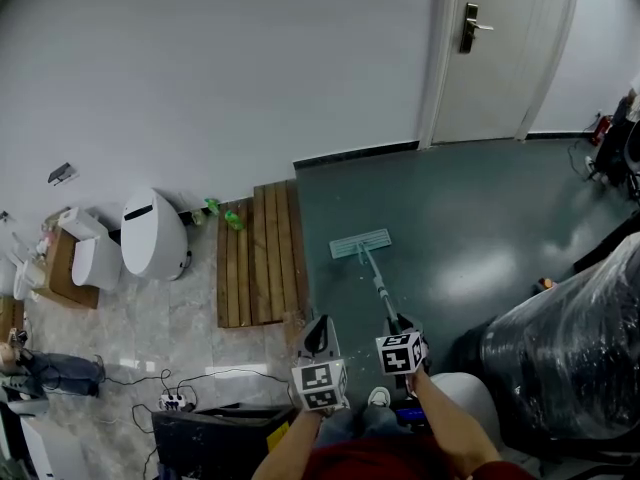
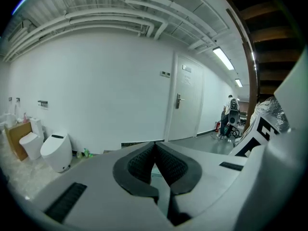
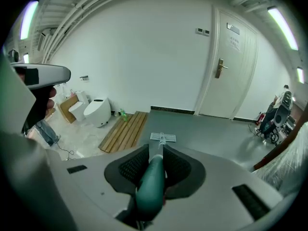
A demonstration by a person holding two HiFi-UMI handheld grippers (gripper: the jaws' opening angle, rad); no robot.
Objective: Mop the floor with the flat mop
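**Flat mop out front, right tool driving**

Head view: we see the flat mop [image 1: 360, 243] on the dark floor [image 1: 470, 218] straight ahead, its handle [image 1: 379, 286] running back toward us into the right tool [image 1: 402, 326]. The left tool [image 1: 318, 334] hangs just beside it, both forearms low and forward.
Left gripper view: the left tool [image 2: 155, 150] has its jaws pressed together on nothing.
Right gripper view: the right tool [image 3: 155, 163] is clamped on the handle's teal grip [image 3: 150, 186], mop head dead ahead along the shaft.
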